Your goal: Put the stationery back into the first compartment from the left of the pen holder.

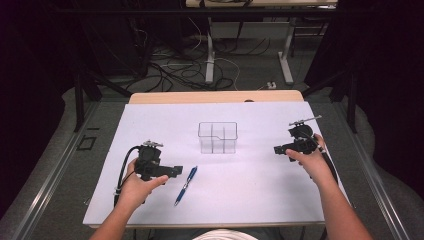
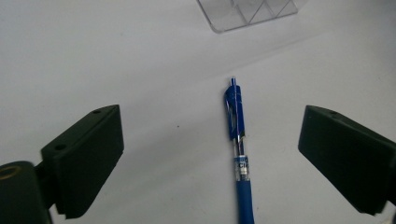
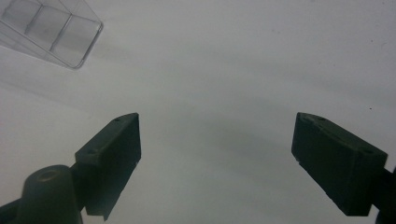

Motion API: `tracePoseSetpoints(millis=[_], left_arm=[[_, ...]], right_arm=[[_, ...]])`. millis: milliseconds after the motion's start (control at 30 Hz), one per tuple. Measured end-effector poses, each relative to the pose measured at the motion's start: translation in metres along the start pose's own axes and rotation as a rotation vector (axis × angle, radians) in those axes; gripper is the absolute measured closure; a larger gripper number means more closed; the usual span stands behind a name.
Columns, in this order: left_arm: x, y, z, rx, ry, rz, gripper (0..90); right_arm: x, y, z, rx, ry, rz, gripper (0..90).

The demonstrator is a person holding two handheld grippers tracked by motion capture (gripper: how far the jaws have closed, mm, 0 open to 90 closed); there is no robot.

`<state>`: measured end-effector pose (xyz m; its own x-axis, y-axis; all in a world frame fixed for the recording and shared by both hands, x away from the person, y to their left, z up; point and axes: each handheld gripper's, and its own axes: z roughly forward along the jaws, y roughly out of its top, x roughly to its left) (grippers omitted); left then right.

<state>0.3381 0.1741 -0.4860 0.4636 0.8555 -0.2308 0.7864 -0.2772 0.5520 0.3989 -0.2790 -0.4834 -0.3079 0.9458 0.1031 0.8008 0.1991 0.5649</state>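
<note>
While the pen (image 2: pixel 237 154) lies between wide jaws, white table (image 1: pixel 260 195) surrounds it.

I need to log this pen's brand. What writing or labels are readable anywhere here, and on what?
None can be read.
Pen: a small label band on its barrel, too blurred to read.
Clear organizer: no writing on it.

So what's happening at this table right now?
A person sits at a white table with a gripper in each hand. The left gripper is open just above a blue click pen that lies flat on the table, the pen between its fingers but untouched. The right gripper is open over bare table, holding nothing. A clear divided organizer box stands empty mid-table.
</note>
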Motion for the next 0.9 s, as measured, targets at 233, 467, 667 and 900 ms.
tracePoseSetpoints(millis=[233,467,667,900], left_arm=[[-0.006,-0.010,0.008,0.050,0.018,0.013,23.4],[-0.009,-0.014,0.017,0.092,0.001,0.031,39.2],[-0.013,-0.015,0.026,0.118,-0.020,0.031,43.0],[-0.015,-0.014,0.032,0.168,-0.052,-0.025,52.9]], right_arm=[[0.000,0.000,0.000,0.003,-0.002,-0.002,15.2],[-0.001,-0.001,0.001,0.010,-0.004,0.006,15.2],[-0.003,-0.002,0.003,0.002,-0.012,0.012,15.2],[-0.004,-0.002,0.003,0.010,-0.009,0.005,15.2]])
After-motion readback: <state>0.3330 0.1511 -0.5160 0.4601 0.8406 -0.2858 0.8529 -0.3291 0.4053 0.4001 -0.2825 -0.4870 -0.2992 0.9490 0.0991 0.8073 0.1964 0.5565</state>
